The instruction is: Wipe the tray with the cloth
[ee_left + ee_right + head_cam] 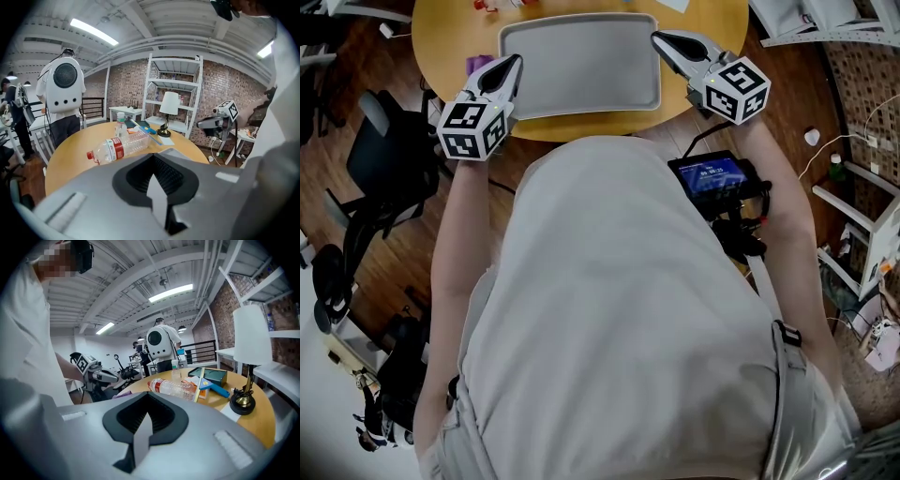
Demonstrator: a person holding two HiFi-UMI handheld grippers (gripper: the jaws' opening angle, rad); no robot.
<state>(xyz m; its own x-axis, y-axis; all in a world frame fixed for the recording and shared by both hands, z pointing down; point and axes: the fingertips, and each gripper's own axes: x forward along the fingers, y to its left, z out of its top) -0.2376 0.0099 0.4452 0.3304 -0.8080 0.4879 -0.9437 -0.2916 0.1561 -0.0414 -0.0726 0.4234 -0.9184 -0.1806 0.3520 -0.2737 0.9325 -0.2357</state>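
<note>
The grey tray (581, 61) lies empty on the round wooden table (712, 28). A bit of the purple cloth (476, 64) shows on the table just left of the tray; in the right gripper view it is a purple edge (123, 392) behind the jaws. My left gripper (514, 62) hovers at the tray's left rim, shut with nothing in it, the jaws meeting (157, 187). My right gripper (658, 38) is over the tray's far right corner, also shut and empty (140, 432). Neither gripper view shows the tray.
A clear plastic bottle (119, 147) lies on its side at the table's far part, with a lamp (248, 362), a green box (211, 375) and a blue tool (218, 389) near it. A person with a white backpack (63, 86) stands beyond. A black chair (384, 159) is at the left.
</note>
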